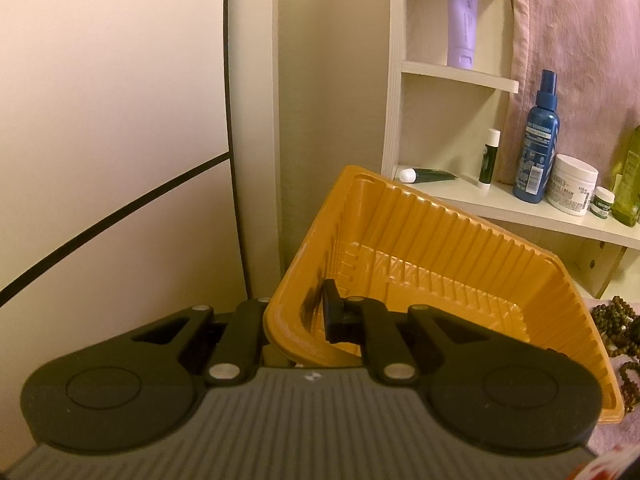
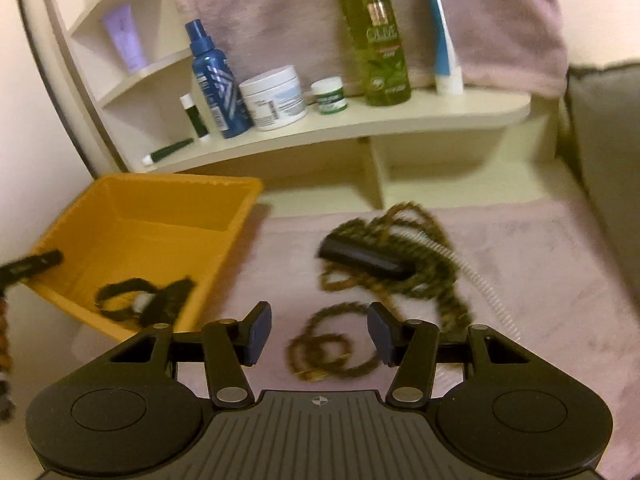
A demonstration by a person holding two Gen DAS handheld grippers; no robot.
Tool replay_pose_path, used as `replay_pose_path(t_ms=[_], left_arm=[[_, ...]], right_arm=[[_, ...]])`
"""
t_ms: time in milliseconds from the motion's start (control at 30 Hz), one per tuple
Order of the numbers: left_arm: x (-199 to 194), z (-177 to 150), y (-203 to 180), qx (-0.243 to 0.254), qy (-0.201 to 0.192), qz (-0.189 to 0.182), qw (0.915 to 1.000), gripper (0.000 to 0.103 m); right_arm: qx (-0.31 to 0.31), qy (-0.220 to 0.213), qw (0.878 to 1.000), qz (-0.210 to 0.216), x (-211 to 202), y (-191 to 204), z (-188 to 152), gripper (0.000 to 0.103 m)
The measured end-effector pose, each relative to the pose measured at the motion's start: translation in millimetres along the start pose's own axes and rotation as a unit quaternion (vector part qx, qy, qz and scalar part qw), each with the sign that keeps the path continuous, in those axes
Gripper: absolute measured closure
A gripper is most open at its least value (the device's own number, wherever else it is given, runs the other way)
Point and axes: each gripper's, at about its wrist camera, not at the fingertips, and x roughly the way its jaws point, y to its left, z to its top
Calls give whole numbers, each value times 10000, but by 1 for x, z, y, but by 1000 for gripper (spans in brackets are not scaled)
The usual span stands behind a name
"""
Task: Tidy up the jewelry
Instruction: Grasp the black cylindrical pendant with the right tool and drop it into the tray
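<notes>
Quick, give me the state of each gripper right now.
Left gripper: shut on the wall of the yellow tray, which it holds tilted.
Right gripper: open, holding nothing, above a brown bead bracelet on the pink cloth.

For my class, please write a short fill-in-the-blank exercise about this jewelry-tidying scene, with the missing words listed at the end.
1. The left tool is shut on the rim of the ribbed plastic tray, whose colour is ____.
2. The right tool hovers with its jaws ____ above a coiled brown bead strand.
3. On the pale wooden shelf, the tall bottle of green liquid stands ____.

Missing words: orange; open; upright
</notes>
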Motion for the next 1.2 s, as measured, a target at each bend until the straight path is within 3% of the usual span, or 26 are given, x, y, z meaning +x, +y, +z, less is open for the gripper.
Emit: replay_pose_path(t_ms=[133,300,533,633,733,833,900,1067,1200], left_arm=[[1,0,0,5,21,7,10000,92],[1,1,0,17,20,5,10000,92],[1,0,0,19,17,1,10000,92],[1,0,0,26,20,3,10000,92],[1,0,0,24,25,2,10000,92],[1,1,0,28,23,1,10000,92],[1,0,0,28,23,1,10000,92],[2,0,1,21,28,0,10000,92],[3,0,1,30,39,-11,10000,92]], right_arm=[[-1060,-150,9935,-375,11,4,-1,49],[-2286,-273,9711,-622,32,14,-8,49],[-3009,-370,9503,-703,55,19,-15,51],[-3091,-332,9478,-712,62,18,-16,68],[-3150,-377,9454,-742,64,17,-16,73],[-3076,-505,9474,-730,60,14,-15,78],[-2791,-591,9558,-707,55,8,-10,81],[-1465,-688,9858,-452,41,-15,8,84],[-481,-739,9958,-260,33,-30,18,84]])
